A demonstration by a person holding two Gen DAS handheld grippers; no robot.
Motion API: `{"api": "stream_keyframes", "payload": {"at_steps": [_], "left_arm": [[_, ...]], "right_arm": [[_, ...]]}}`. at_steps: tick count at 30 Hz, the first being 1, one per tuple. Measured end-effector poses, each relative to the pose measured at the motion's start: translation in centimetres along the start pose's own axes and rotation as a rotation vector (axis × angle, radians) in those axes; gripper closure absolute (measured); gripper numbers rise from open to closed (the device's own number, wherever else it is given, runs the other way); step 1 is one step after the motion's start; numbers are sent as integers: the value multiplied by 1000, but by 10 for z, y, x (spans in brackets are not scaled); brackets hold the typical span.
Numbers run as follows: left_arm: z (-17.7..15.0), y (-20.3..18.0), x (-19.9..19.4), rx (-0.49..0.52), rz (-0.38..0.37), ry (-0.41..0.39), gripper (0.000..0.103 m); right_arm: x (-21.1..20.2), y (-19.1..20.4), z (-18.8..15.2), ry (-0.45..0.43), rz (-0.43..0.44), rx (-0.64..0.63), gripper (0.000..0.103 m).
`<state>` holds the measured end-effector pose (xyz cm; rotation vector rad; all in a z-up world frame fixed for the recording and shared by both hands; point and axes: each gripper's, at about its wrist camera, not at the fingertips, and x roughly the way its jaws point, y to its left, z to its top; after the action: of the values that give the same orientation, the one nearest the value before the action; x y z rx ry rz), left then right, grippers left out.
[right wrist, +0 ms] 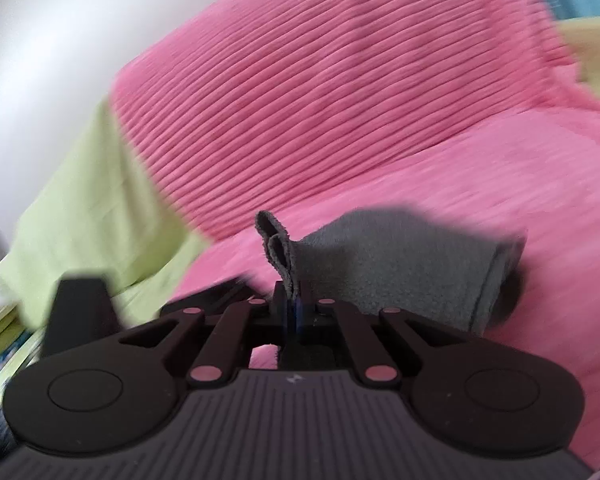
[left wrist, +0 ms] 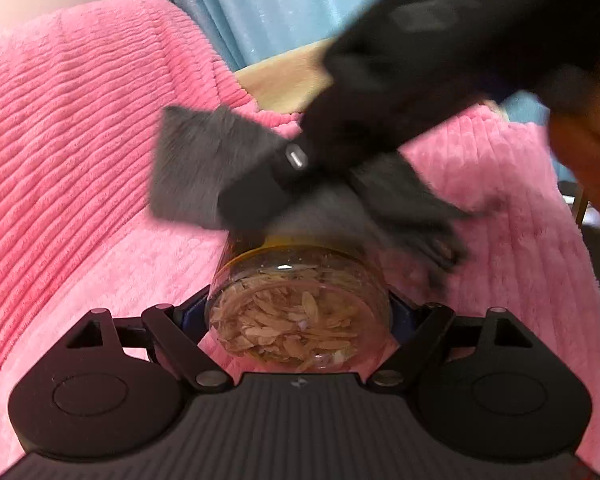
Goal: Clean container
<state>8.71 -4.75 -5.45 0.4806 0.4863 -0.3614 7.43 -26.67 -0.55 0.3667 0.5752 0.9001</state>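
a clear jar (left wrist: 300,312) of pale dried flakes was clamped on its sides between the two fingers of the left gripper (left wrist: 300,316), held over a pink ribbed blanket (left wrist: 80,140). a grey cloth (left wrist: 204,168) was pinched tight in the clenched right gripper (right wrist: 294,304) and lay draped over the jar's far end, touching it. in the right wrist view the cloth's folded edge stood up between the closed fingers, with a green sheet (right wrist: 84,200) beside the blanket.
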Motion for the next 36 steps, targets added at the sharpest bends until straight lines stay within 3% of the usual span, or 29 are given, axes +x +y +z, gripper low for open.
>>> {"api": "stream_keyframes", "payload": {"at_steps": [3,7,9,14,19,26,29,33,36], "left_arm": [[2,0,0,-15,-8,-2,18],[-2,40,-6,-341,-162,-42,18],[-7,55,-4,-458,-223,-45,18],[-5,48,-6,-404,-208,-49,18],[4,10,-12,-116,-76,-61,18],[6,-5,-12,-34,-34,-59,19],[4,-1,-14,-84,-50,-58,18],[-3,30,-9,-366,-191,-33,17],[-8,37,-5,-455,-241,-19,18]], "right_arm": [[1,-7,2,-27,-29,21,102],[2,-16,5,-64,-67,49,102],[2,-20,7,-82,-86,63,102],[2,-13,6,-72,-88,34,102],[3,-6,5,-60,-89,4,101],[3,3,3,-45,-91,-37,102],[3,-15,9,-93,-124,30,102],[-1,-15,6,-100,-125,33,102],[-3,-15,6,-100,-129,29,102]]}}
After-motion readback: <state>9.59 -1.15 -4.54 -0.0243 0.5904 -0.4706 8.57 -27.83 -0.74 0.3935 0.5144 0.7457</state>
